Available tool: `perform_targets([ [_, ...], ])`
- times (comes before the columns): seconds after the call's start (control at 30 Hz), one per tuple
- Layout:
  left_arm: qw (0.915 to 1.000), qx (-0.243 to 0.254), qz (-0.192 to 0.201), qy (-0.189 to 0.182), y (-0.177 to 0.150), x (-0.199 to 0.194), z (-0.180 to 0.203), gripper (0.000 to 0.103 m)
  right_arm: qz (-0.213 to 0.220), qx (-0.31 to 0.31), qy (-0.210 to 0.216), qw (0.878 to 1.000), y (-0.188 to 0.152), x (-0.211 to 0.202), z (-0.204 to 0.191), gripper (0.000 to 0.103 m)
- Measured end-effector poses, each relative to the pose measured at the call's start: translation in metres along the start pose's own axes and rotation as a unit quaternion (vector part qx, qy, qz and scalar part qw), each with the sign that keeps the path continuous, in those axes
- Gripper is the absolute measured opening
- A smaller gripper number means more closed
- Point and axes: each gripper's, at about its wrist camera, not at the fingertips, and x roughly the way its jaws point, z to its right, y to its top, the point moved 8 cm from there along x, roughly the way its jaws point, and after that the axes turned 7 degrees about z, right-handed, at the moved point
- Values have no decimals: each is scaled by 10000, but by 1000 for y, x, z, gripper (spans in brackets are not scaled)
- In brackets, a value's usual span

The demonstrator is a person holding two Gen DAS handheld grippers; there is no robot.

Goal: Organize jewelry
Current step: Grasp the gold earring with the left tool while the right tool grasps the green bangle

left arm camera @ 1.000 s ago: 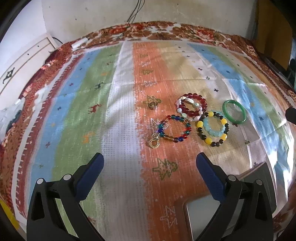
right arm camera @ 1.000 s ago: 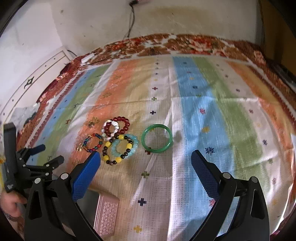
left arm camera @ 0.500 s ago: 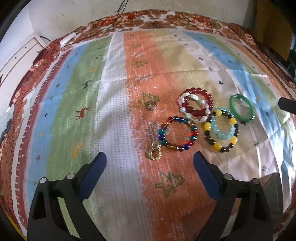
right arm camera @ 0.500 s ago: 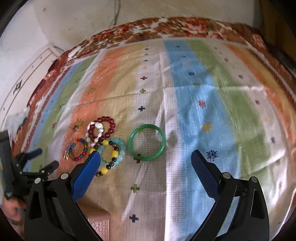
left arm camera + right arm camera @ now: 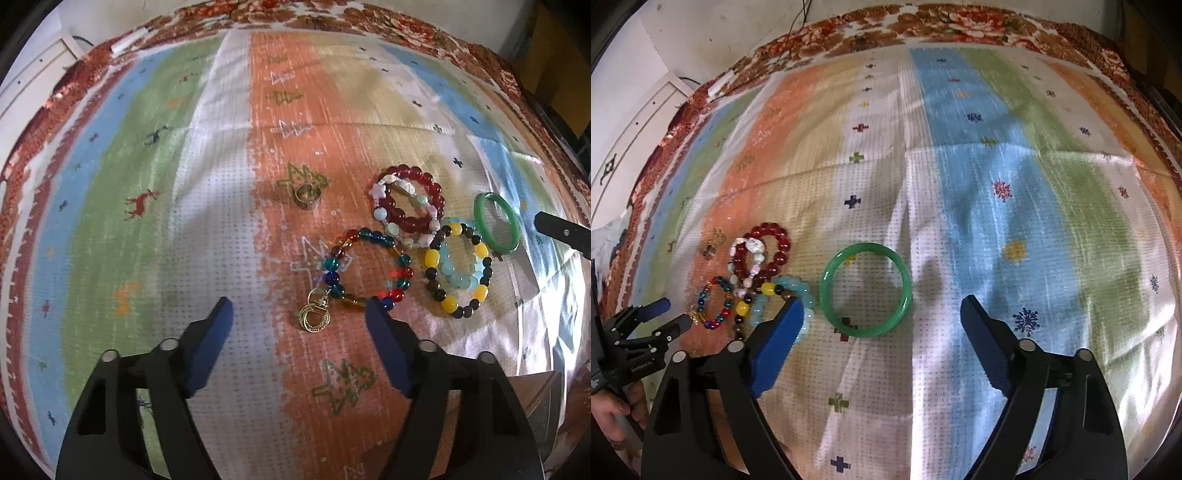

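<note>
Jewelry lies bunched on the striped cloth (image 5: pixel 147 221): the multicolored bead bracelet (image 5: pixel 365 273) just ahead of the left gripper (image 5: pixel 299 317), whose jaws gape wide and empty. The green bangle (image 5: pixel 865 290) sits between the right gripper's (image 5: pixel 882 314) equally spread, empty jaws.

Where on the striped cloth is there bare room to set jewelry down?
Bare: the blue and green stripes right of the green bangle, and the green and white stripes left of the small metal ring. Crowded: the beaded bracelets overlap between ring and bangle.

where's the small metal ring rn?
Left wrist view: the small metal ring lies alone on the orange stripe, left of the red bead bracelet and beyond the multicolor bead bracelet, touching neither.
</note>
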Motion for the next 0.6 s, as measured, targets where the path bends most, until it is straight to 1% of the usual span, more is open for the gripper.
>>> perform_targets([
  [0.1, 10000, 7, -61, -56, -1, 4, 1, 65, -102, 3, -26, 9999, 0, 7, 1, 77],
  [0.23, 9999, 54, -79, -114, -1, 6, 2, 62, -194, -115, -80, 9997, -3, 16, 0, 68],
  [0.3, 9999, 76, -71, -87, -1, 7, 3, 62, -291, -111, -120, 9994, -6, 23, 2, 60],
  [0.4, 9999, 122, -100, -1, -3, 10, 3, 59, -362, -74, -92, 9993, -7, 28, 2, 58],
  [0.47, 9998, 161, -74, 42, -3, 10, 3, 57, -366, -137, -166, 9991, -6, 32, 3, 57],
  [0.53, 9998, 199, -67, 42, -3, 11, 4, 54, -384, -157, -237, 9989, -5, 38, 5, 53],
  [0.57, 9997, 240, -55, 51, -2, 12, 5, 51, -403, -154, -252, 9987, -5, 40, 6, 50],
  [0.6, 9996, 276, -53, 57, -2, 13, 6, 45, -426, -153, -272, 9986, -5, 42, 8, 48],
])
